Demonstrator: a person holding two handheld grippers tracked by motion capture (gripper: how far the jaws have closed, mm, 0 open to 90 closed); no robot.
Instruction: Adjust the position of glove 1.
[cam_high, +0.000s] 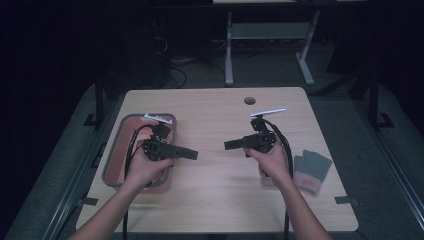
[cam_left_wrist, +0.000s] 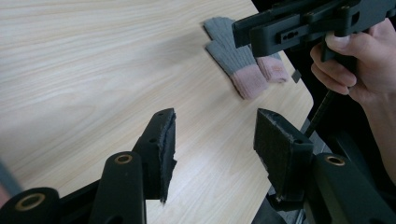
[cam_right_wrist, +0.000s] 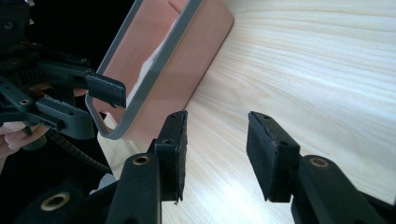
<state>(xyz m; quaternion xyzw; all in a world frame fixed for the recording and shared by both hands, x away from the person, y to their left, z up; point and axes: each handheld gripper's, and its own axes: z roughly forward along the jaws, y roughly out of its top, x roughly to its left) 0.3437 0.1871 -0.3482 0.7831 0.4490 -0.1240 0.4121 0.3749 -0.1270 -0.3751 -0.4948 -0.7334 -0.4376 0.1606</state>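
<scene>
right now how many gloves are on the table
2. Both gloves lie side by side near the table's right edge, just right of the right hand; the left gripper view shows one partly overlapping the other. More could be hidden.

I hold both grippers level over the table, left gripper beside the tray, right gripper near the gloves.

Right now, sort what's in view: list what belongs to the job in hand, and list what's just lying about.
Belongs to the job:
- pair of grey gloves with pink cuffs, flat by the table's right edge
- pink bin with grey rim, on the table's left
- left gripper, open, nothing between its jaws
- right gripper, open, nothing between its jaws

Just lying about:
- wooden table
- cable hole
- white desk frame behind
</scene>
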